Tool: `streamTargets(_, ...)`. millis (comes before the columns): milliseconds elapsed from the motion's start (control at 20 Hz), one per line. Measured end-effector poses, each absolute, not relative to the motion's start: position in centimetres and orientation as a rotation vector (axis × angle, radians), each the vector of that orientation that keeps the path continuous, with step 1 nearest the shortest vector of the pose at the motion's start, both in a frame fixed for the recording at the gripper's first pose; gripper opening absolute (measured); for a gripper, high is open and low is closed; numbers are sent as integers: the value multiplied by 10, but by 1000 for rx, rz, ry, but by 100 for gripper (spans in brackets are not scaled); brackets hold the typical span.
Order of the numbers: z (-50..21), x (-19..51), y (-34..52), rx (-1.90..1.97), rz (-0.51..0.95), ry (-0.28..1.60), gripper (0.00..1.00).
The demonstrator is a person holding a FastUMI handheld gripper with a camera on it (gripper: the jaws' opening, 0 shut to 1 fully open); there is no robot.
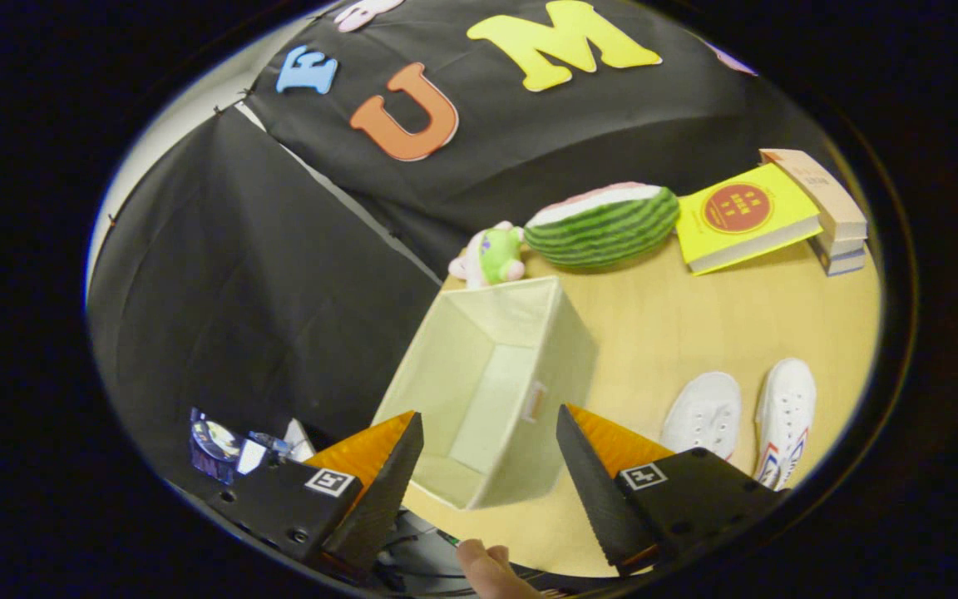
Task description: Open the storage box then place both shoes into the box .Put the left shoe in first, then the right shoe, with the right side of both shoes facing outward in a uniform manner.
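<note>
A pale cream fabric storage box (520, 320) stands open-topped on the wooden table, just ahead of my fingers, and its inside looks bare. Two white canvas shoes sit side by side to the right of the box: one shoe (705, 413) close beside my right finger, the other shoe (785, 416) further right with red and blue marks at its heel. My gripper (489, 428) hovers above the box's near end, open, with nothing between its fingers. Which shoe is left or right I cannot tell.
Beyond the box lie a small green and pink plush toy (491, 254) and a watermelon-slice cushion (604, 223). A yellow book (741, 216) leans on stacked books (832, 218) at the far right. A person's hand (491, 570) shows below my fingers. Small items (221, 445) sit beside the left finger.
</note>
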State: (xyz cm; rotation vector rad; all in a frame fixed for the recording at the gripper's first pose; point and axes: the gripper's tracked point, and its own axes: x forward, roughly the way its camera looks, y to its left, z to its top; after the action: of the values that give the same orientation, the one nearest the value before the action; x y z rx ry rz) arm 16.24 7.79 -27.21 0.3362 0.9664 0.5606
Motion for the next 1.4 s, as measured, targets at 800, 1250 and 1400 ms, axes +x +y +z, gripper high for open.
streamTargets(800, -417, 112, -88, -1, 259, 1402, 98)
streamTargets(1250, -442, 113, -87, 25, 217, 1481, 11)
streamTargets(1400, -440, 111, -85, 86, 236, 1440, 6)
